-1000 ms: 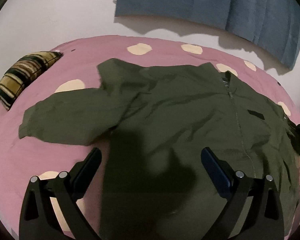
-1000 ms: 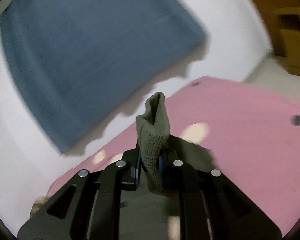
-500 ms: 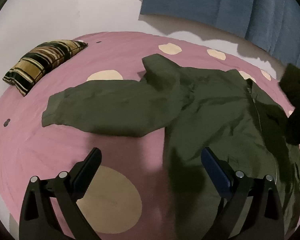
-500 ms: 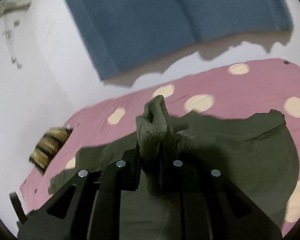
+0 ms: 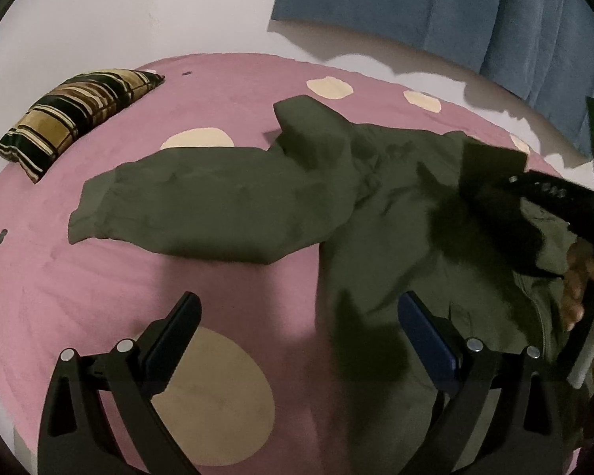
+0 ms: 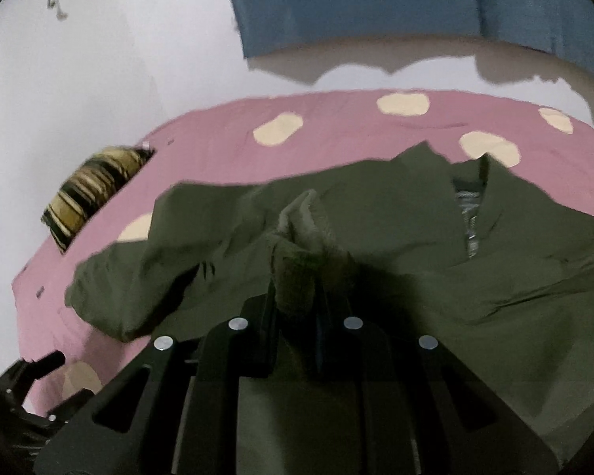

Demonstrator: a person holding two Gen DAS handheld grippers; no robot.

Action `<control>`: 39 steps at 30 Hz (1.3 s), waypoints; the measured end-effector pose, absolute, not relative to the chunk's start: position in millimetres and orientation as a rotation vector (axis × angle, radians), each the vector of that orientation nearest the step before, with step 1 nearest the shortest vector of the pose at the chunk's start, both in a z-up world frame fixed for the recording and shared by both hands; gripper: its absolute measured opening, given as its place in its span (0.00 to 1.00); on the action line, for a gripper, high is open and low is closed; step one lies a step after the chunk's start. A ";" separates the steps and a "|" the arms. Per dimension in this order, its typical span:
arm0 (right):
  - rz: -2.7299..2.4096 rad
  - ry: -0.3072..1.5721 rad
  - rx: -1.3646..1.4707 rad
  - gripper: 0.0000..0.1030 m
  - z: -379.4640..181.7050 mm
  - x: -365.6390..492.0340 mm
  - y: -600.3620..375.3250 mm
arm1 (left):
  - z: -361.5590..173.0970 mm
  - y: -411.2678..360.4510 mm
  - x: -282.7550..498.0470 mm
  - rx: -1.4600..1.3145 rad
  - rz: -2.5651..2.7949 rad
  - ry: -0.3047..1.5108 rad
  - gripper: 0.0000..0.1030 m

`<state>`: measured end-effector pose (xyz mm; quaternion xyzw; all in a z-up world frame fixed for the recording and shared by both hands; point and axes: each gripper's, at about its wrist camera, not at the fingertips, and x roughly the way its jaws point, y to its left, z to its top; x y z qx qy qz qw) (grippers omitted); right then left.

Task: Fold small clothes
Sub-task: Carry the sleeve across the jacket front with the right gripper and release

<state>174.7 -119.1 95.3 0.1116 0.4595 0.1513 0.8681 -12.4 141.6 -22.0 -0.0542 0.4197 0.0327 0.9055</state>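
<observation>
Over the middle of the pink polka-dot bed (image 5: 225,91), the olive green jacket (image 5: 396,213) lies front-up, its zipper (image 6: 471,229) running from the collar at the far side toward the near edge. In the right wrist view the right gripper (image 6: 297,297) is clamped on the ribbed cuff (image 6: 303,233) of the jacket's right sleeve, its fingers nearly together with the knit bunched between them, and the cuff sits above the chest, just left of the zipper. The coming move appears to turn on this: the cuff must be laid across the body, so the sleeve's long axis should run leftward over the chest.

The other sleeve (image 5: 202,206) stretches left across the bed, its long axis roughly level, cuff end toward the striped pillow (image 5: 79,118). The left gripper (image 5: 297,340) hovers near the jacket's near-left edge with its fingers wide apart and nothing between them; it is plainly the nearer one to that sleeve. Bare bed lies to the left and near side, giving open room; the pillow is well apart, and the wall with the blue cloth (image 5: 455,12) bounds the far side.
</observation>
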 end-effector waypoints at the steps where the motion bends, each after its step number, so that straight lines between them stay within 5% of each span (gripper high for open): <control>1: 0.323 0.970 0.229 0.14 91.4 175.5 -113.9 | -22.6 141.5 -12.1 -0.112 0.067 0.870 0.96; 9: 0.366 1.026 0.188 0.17 73.1 179.2 -86.0 | -25.8 140.4 -10.3 -0.117 0.060 0.889 0.96; 18: 0.469 1.118 0.274 0.47 52.7 175.2 -73.0 | -28.0 137.9 -8.5 -0.114 0.056 0.900 0.96; 23: 0.561 1.123 0.365 0.47 63.4 161.8 -91.2 | -29.5 135.4 -8.3 -0.107 0.046 0.905 0.96; 32: 0.138 0.891 0.474 0.58 122.7 118.9 -312.1 | -30.1 124.6 -2.5 -0.101 0.023 0.898 0.96; 39: -0.116 0.989 0.637 0.58 68.9 98.0 -431.4 | -33.5 106.3 5.4 -0.103 -0.002 0.915 0.96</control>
